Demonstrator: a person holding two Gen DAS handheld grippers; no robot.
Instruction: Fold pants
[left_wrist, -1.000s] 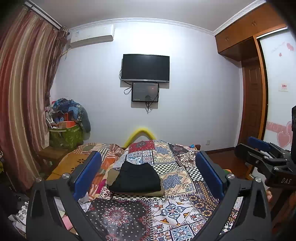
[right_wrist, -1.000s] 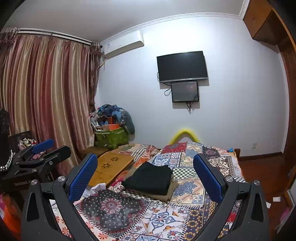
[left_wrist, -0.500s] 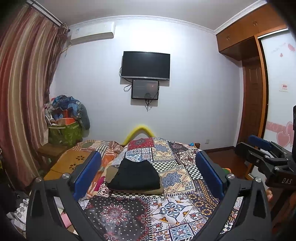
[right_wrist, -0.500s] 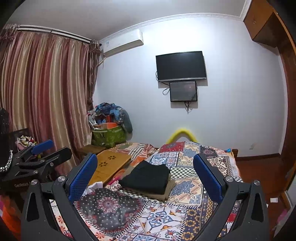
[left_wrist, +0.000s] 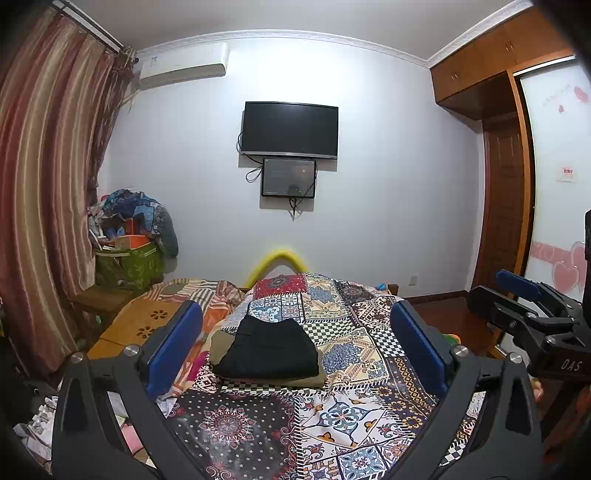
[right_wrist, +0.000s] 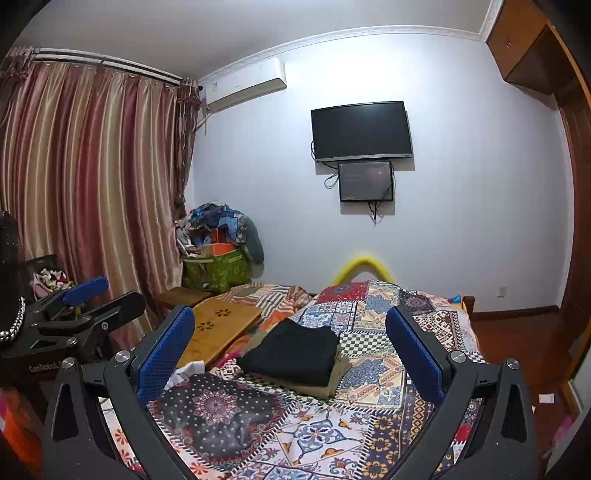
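Folded black pants (left_wrist: 271, 349) (right_wrist: 293, 350) lie on top of a folded olive garment (left_wrist: 221, 341) (right_wrist: 332, 380) on the patchwork bed cover (left_wrist: 354, 354) (right_wrist: 373, 373). My left gripper (left_wrist: 295, 347) is open, held above the near part of the bed, well short of the stack, with nothing between its blue pads. My right gripper (right_wrist: 290, 349) is open too, likewise back from the stack and holding nothing. Each gripper shows at the edge of the other's view: the right one (left_wrist: 524, 299), the left one (right_wrist: 86, 302).
A wooden folding board (left_wrist: 144, 325) (right_wrist: 218, 328) lies on the bed's left side. A green bag piled with clothes (left_wrist: 127, 254) (right_wrist: 218, 254) stands by the curtain (right_wrist: 85, 184). A TV (left_wrist: 290, 129) hangs on the far wall. A wardrobe (left_wrist: 517, 166) stands to the right.
Both views have drifted slightly, with the room shifting a little in frame. The pants stack lies unmoved and both grippers stay open.
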